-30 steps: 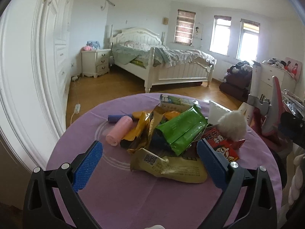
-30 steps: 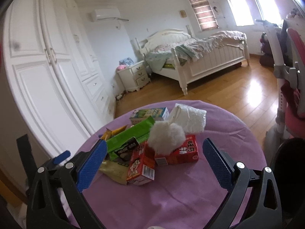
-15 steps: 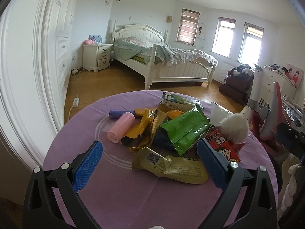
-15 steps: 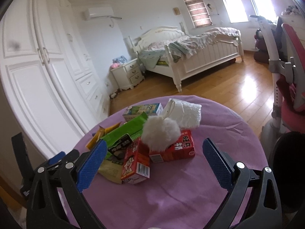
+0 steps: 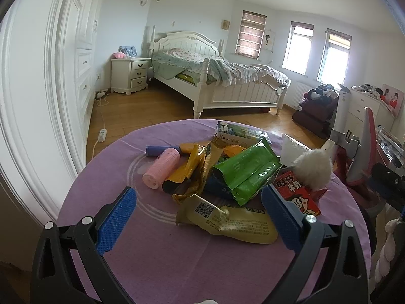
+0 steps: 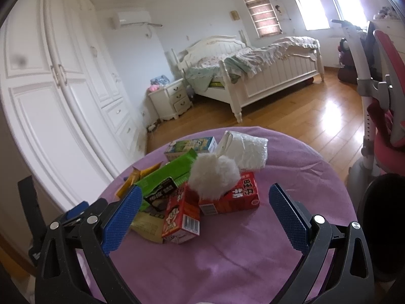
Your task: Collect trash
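crinkly foil wrappers, fluffy pompom

White bed against far wall; nightstand just beside it; tall white wardrobe along left; wood floor.

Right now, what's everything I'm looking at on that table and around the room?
Table: one, purple cloth, foreground.
Red cartons: two, table's right side.
White fluffy ball: one, on the cartons.
Green wrapper: one, pile centre.
Beige wrapper: one, pile front.
Pink roll: one, pile left.
White tissue pack: one, behind the ball.
Bed: one, white, far wall.
Nightstand: one, white, beside bed.
Left gripper: fingers blue, open.
Right gripper: fingers blue, open.
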A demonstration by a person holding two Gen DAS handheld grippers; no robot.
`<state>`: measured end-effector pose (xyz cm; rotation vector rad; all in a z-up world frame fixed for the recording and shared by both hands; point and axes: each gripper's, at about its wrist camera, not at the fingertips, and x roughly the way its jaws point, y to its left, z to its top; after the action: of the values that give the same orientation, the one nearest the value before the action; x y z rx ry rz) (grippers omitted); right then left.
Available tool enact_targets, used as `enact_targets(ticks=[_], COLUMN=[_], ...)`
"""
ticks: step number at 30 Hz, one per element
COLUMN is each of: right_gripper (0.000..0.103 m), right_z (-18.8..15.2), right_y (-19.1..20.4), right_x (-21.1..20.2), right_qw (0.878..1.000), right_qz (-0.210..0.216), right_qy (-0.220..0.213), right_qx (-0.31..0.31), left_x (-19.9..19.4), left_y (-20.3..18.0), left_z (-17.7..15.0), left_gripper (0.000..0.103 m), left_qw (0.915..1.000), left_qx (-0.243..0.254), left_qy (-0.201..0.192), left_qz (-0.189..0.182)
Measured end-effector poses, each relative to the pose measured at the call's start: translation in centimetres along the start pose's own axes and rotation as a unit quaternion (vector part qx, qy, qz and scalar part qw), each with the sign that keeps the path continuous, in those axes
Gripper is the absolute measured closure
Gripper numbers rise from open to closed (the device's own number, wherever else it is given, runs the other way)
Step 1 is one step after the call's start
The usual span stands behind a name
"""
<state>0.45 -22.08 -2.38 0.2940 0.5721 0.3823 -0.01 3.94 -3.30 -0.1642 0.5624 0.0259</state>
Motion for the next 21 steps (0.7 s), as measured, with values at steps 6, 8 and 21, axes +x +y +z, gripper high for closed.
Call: enact_targets(ticks=[6,8,21], right_gripper=[0.004,0.004,0.004], right_z=[-0.06,-0.17,-0.22], right_y=[-0.05,-0.15,-0.23], right_x=[0.01,0.03,0.14], right_qw=[1.0,1.0,1.0], right_qz=[0.0,0.001,0.003], right_qy=[0.0,0.001,0.005], right_qx=[0.001,0.003,0.005], left_x=[0.04,0.06,0.17], left_y=[-0.02,-0.02,-0.07], left_z=[-0.05,-0.09,-0.24], left_gripper=[0.005,0.005,0.005], left_qw=[1.0,1.0,1.0], left_qx=[-0.001,-0.001,-0.001], left_qy=[0.0,0.0,0.001], left_qz=[0.001,0.001,0.001])
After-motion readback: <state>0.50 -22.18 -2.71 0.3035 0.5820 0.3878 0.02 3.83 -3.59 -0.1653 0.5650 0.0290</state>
